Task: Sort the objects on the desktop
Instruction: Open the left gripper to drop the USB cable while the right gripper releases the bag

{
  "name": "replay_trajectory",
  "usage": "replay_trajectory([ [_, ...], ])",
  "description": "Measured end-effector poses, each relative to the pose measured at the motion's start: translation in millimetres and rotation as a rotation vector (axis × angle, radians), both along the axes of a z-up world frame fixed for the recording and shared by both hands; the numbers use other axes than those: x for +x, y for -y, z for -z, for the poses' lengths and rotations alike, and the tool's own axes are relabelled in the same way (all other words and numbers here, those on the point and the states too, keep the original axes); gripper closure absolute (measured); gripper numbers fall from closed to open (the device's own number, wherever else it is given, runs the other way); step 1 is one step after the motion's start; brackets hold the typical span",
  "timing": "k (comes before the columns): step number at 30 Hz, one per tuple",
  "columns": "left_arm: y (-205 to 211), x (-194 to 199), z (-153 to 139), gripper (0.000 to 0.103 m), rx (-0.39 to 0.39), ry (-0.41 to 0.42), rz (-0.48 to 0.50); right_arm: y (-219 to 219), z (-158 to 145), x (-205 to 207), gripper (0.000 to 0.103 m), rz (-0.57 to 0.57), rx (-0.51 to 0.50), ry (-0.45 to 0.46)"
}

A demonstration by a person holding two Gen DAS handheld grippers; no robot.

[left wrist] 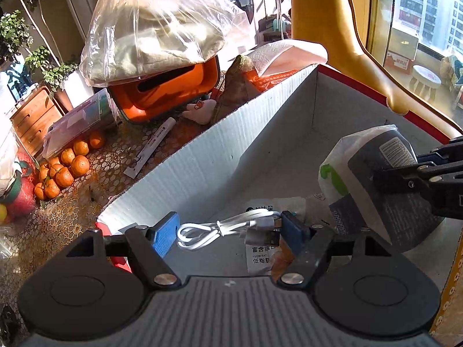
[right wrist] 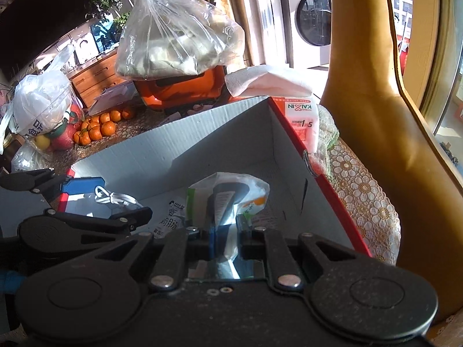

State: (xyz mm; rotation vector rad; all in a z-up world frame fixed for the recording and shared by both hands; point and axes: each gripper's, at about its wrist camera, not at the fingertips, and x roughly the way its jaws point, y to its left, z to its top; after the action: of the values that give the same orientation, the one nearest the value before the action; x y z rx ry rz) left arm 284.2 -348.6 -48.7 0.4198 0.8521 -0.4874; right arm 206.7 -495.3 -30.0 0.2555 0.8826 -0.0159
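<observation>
A white-lined cardboard box [left wrist: 220,156] with red outer walls stands open on the table. My left gripper [left wrist: 228,232] hangs over its near corner, blue pads closed on a coiled white USB cable [left wrist: 220,228]. From the right wrist view, the left gripper [right wrist: 95,199] and the cable [right wrist: 115,198] sit at the box's left edge [right wrist: 173,133]. My right gripper [right wrist: 225,231] is shut on a white, green and grey snack pouch [right wrist: 228,193], held low inside the box. That pouch [left wrist: 376,173] and the right gripper [left wrist: 387,173] enter at the right. Printed snack packets [left wrist: 260,254] lie on the box floor.
Behind the box are an orange container [left wrist: 162,95] under a clear bag of cloth [left wrist: 156,26], a tissue pack [right wrist: 272,84], a white tube [left wrist: 153,147], a clear case [left wrist: 78,121] and several mandarins [left wrist: 66,164]. A tan chair back [right wrist: 364,92] stands on the right.
</observation>
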Motion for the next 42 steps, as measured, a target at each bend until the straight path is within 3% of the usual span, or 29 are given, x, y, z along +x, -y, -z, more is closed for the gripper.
replay_trajectory([
  [7,13,9,9,0.027,0.073,-0.079,0.035,-5,10,3,0.089,-0.041,-0.004,-0.024],
  [17,19,16,19,0.027,0.090,-0.131,0.044,-5,20,5,0.088,-0.059,0.022,-0.050],
  [22,20,18,21,0.027,0.134,-0.157,0.050,-9,23,6,0.086,-0.073,0.024,-0.055],
  [35,10,14,5,0.023,0.064,-0.159,0.024,-9,22,3,0.077,-0.051,0.025,-0.069],
  [42,0,4,-5,0.023,0.032,-0.146,0.009,-9,11,-8,0.052,-0.034,-0.008,-0.054],
])
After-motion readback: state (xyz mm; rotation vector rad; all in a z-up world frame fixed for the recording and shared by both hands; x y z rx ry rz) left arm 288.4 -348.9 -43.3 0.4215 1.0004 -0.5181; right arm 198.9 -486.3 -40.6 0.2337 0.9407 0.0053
